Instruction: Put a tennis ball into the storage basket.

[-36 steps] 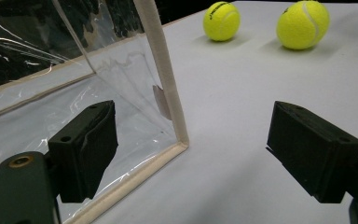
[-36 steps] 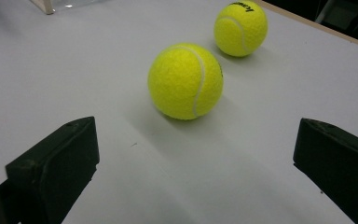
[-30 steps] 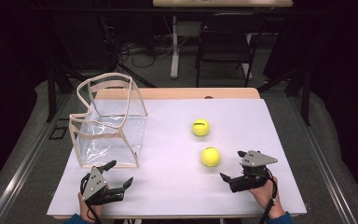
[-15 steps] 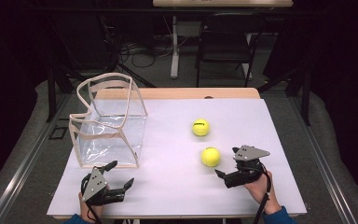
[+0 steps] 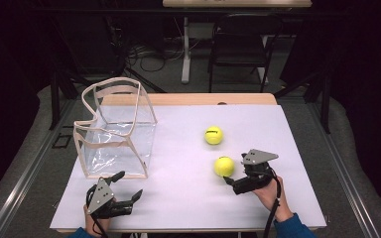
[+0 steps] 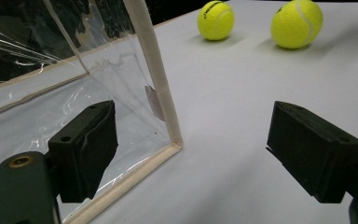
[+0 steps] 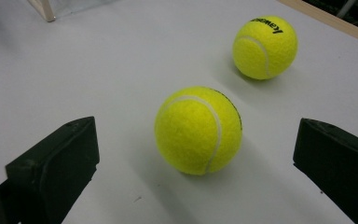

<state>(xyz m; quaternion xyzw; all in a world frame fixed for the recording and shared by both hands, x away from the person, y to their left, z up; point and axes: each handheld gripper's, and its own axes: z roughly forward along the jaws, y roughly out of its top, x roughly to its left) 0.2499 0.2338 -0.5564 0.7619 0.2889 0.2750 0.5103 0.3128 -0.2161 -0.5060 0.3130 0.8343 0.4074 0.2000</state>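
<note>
The right gripper sits low on the white table with its jaws spread wide, lined up on the nearer tennis ball, which lies just ahead of them and is not yet touched. That ball looks light and springy, with a fuzzy yellow felt that should give the black pads some bite; being round, it will likely roll away if nudged off-centre, so the hold wants to land across its widest part, one pad on each side. A second tennis ball, with dark lettering, rests a little farther back, apart from the first. The left gripper is also released, holding nothing, near the front corner of the clear plastic bag. The bag stands open-topped, its thin crinkled film glossy and floppy-looking, stiffened by beige fabric edging.
</note>
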